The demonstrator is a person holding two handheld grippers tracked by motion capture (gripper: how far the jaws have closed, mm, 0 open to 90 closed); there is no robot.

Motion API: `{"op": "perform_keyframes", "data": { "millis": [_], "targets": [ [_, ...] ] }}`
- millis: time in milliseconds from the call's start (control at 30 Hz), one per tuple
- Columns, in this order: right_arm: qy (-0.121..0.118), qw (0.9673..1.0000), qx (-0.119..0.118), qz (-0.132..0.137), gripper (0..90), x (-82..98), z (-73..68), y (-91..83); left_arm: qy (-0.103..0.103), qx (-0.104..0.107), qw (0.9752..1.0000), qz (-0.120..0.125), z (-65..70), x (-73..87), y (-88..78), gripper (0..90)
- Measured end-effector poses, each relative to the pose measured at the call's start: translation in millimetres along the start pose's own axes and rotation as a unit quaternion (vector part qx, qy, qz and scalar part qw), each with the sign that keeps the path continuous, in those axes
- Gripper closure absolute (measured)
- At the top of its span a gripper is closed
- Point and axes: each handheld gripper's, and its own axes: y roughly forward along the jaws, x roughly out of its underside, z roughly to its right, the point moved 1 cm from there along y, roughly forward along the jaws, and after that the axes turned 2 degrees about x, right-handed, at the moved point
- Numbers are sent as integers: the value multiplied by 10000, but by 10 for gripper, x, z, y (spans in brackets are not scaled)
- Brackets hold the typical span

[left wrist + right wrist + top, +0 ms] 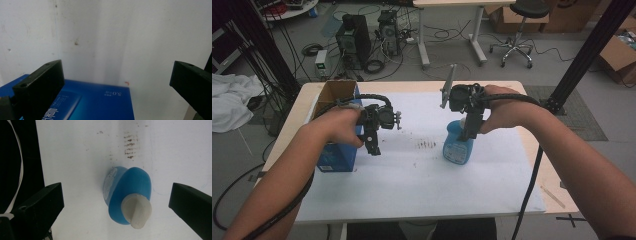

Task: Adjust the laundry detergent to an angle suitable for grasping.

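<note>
- Two grippers over a table covered in white sheet [422,185]; nothing gripped yet.
- Left gripper [373,145]: jaws spread wide, empty, pointing down at the sheet. Blue box [337,155] sits just beside and below it on its near side, under the hand; in the left gripper view the printed blue box top [100,102] lies at the lower edge, partly behind one jaw, not between the two.
- Box is open at the top, brown cardboard inside showing; nothing seen in it from here.
- Right gripper [469,131]: jaws wide apart, hanging straight above the blue bottle [458,147]. In the right gripper view the bottle [130,195] stands upright with its white cap [137,212] centred between the jaws, neither jaw touching.
- Dark smudges [130,143] on the sheet just beyond the bottle.
- Judged progress: early. Approach on the bottle looks done; lowering, closing, lifting are left. If the bottle is meant for the box, that transfer is also left.
</note>
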Motion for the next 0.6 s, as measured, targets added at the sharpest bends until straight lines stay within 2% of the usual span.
{"op": "perform_keyframes", "data": {
  "millis": [267,600],
  "targets": [
    [-307,9995,-118,-24,0,-69,-100,4,-33,-9,10000,-3,8,10,-24,1],
    [-446,9989,-79,-101,0,-129,-160,0,16,-82,10000,39,28,0,-112,0]
  ]
}}
